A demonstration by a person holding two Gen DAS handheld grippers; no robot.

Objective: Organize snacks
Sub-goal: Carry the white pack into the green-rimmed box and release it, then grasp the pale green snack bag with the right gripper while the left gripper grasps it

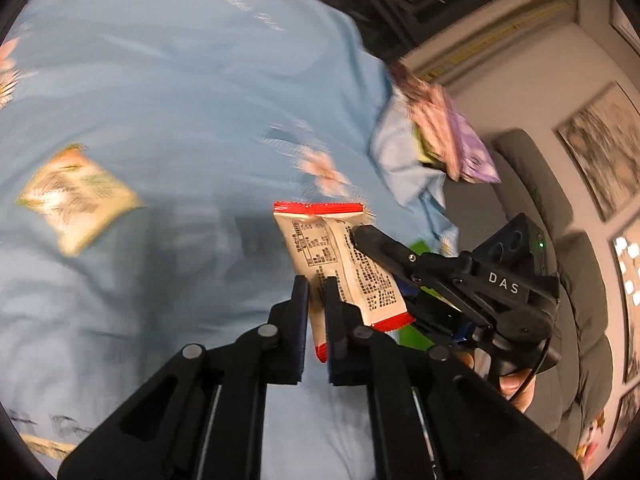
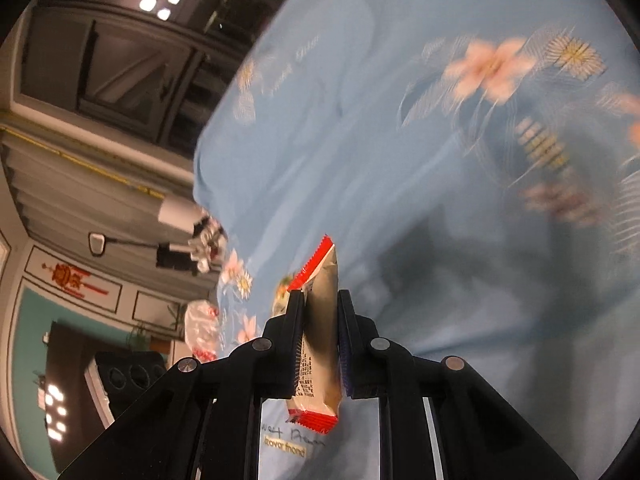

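My left gripper is shut on a red-ended white snack packet, held edge-on above the blue flowered cloth. My right gripper is shut on another white packet with red ends; in the left wrist view that packet shows its printed back, with a right finger pressed on it. The two packets are close together. A green and white packet lies on the cloth to the left. A pink and purple packet lies on a fold at the cloth's right edge.
The cloth covers the whole surface and ends at the right in the left wrist view. A grey sofa stands beyond that edge. A red and white packet and a crumpled wrapper lie at the cloth's left edge.
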